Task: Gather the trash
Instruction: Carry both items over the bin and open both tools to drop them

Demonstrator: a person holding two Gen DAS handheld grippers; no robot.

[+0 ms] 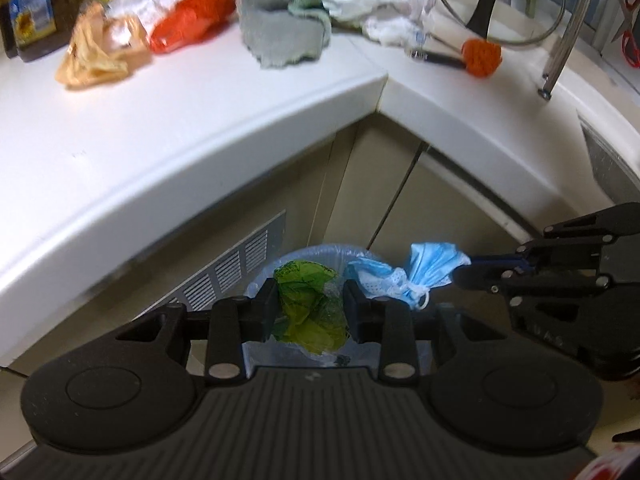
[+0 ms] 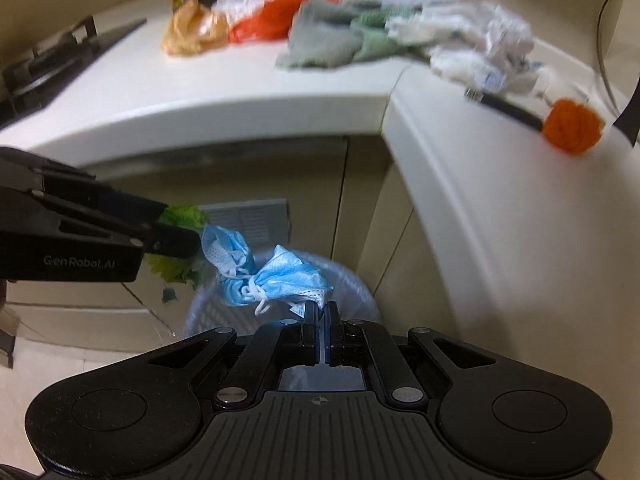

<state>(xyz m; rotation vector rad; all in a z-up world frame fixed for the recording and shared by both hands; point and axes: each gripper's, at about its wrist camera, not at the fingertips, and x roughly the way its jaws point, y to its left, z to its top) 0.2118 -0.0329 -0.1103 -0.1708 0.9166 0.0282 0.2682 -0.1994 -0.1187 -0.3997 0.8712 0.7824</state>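
My left gripper [image 1: 310,296] is shut on a crumpled green wrapper [image 1: 310,322], which hangs over a round bin with a clear liner [image 1: 316,249] on the floor below the counter corner. My right gripper [image 2: 320,307] is shut on the edge of a bunched blue face mask [image 2: 276,276], also above the bin [image 2: 360,284]. In the left wrist view the right gripper [image 1: 460,270] comes in from the right with the mask [image 1: 424,270]. In the right wrist view the left gripper [image 2: 184,227] enters from the left with the green wrapper [image 2: 182,215].
The white L-shaped counter [image 1: 160,120] carries a yellowish bag [image 1: 92,56], an orange bag [image 1: 192,20], grey cloths [image 1: 280,32], crumpled white plastic [image 1: 396,8], an orange-headed brush [image 1: 480,56], a glass lid [image 1: 504,4] and bottles [image 1: 28,8]. A stove [image 2: 52,68] sits at the left.
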